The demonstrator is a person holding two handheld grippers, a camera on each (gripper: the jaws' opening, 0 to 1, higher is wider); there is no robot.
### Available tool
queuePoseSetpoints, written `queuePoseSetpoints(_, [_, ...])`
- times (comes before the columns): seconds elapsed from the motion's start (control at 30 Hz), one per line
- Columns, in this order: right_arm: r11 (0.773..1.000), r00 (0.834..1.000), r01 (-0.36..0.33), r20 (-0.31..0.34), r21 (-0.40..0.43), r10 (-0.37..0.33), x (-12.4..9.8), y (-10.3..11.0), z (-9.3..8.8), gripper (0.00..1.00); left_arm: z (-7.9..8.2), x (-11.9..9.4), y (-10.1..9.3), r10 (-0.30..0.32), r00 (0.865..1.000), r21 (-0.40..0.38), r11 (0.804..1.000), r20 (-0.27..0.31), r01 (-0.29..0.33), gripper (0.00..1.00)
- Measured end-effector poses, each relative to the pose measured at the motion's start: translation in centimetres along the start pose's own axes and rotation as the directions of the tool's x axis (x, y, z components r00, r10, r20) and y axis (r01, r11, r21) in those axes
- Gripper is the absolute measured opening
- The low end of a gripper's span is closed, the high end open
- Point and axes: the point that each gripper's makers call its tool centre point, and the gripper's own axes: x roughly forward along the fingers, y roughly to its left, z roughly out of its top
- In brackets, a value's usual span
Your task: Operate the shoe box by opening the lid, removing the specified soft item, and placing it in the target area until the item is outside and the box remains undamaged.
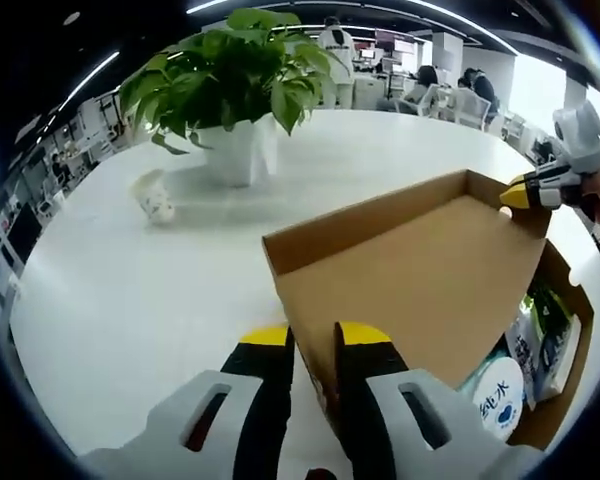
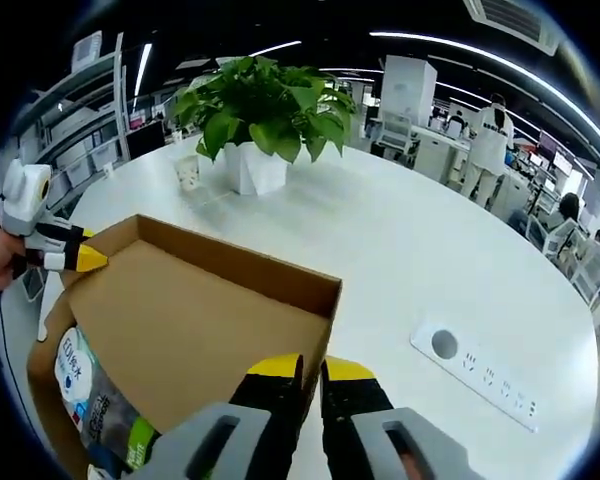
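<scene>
The box sat on the white table with its lid raised. The left gripper was clamped on one lid corner, and the right gripper pinched the other. Soft packs lay inside the box. A plant stood beyond, a power strip just right.
</scene>
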Motion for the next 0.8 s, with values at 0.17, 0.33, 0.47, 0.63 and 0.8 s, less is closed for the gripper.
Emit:
queuePoseSetpoints(0.17, [1.000, 1.000, -0.001, -0.014, -0.003, 0.001, 0.4, -0.2, -0.2, 0.02, -0.1, 0.2, 0.0, 0.003, 1.000, 0.005, 1.000, -0.008, -0.003, 0.16])
queuePoseSetpoints(0.33, [1.000, 0.999, -0.004, -0.035, -0.007, 0.004, 0.6, -0.1, -0.4, 0.02, -0.5, 0.4, -0.1, -0.003, 0.999, 0.002, 1.000, -0.034, 0.003, 0.18])
queuePoseSetpoints(0.47, [1.000, 0.999, -0.005, -0.041, -0.009, 0.005, 0.7, -0.1, -0.5, 0.03, -0.8, 0.5, -0.1, -0.007, 0.999, -0.006, 1.000, -0.045, 0.007, 0.19])
queuePoseSetpoints(0.63, [1.000, 0.999, -0.006, -0.049, -0.013, 0.005, 0.8, -0.1, -0.6, 0.03, -1.0, 0.5, -0.1, -0.010, 0.999, -0.014, 1.000, -0.053, 0.009, 0.20])
queuePoseSetpoints(0.8, [1.000, 0.999, -0.006, -0.054, -0.013, 0.005, 0.7, -0.1, -0.8, 0.04, -1.2, 0.6, -0.1, -0.015, 0.998, -0.018, 1.000, -0.062, 0.014, 0.21])
